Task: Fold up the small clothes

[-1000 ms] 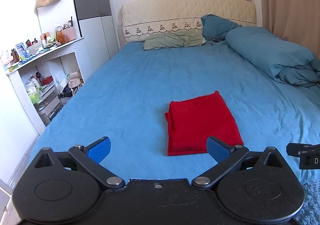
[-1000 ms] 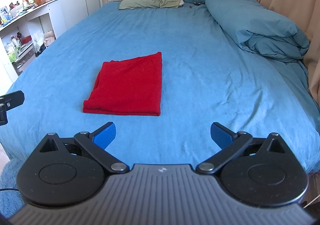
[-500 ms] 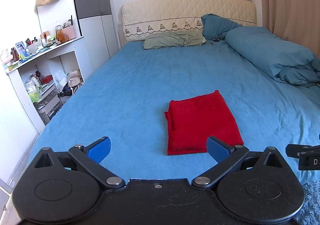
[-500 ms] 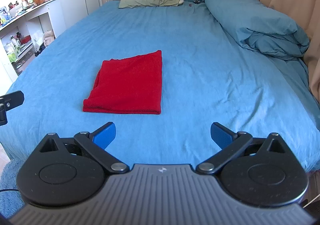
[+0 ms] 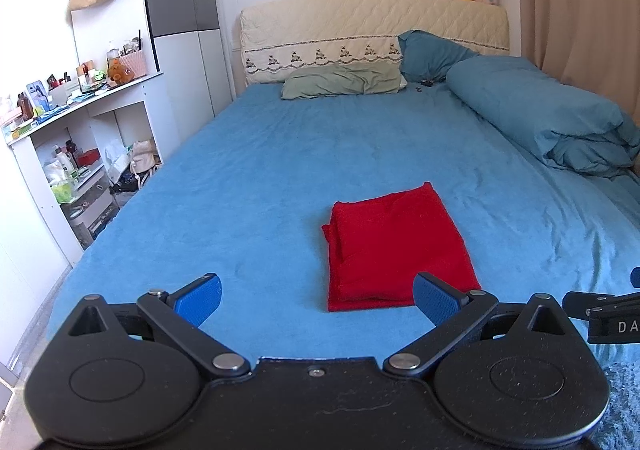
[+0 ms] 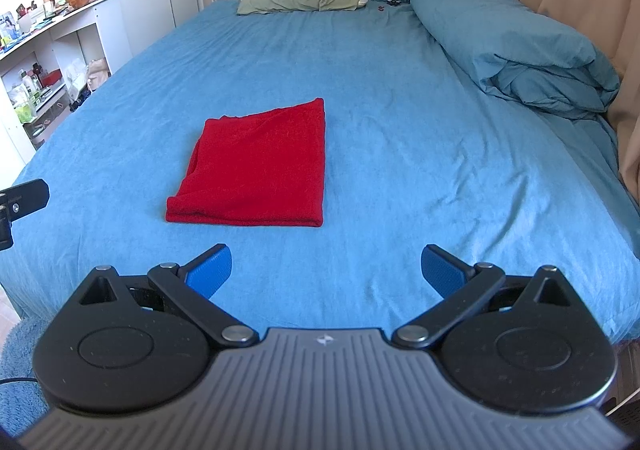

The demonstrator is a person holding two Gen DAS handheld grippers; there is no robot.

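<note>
Left wrist view shows pretty much the same scene as a second ago, and that's kind of the story. The red cloth sits on the blue bed, already folded into a neat rectangle with stacked layers showing along its left and near edges. It hasn't shifted or come undone across the last second. Only a tiny drift in framing, so the person is basically holding both tools steady near the foot of the bed.

The left gripper has its blue pads spread wide with nothing between them, hovering short of the near edge of the cloth. In the right wrist view, the right gripper is the same deal: spread wide, empty, and the cloth lies ahead and a bit to its left, clearly apart from the pads.

What that means for the task: looks like this piece is done, or at least at a resting point. Both tools are off the fabric and the fold is holding by itself. Could be one more fold coming to make it smaller, but nothing here says so. No other small clothes are visible on the bed, just the bunched duvet on the right side and a green pillow at the headboard.
</note>
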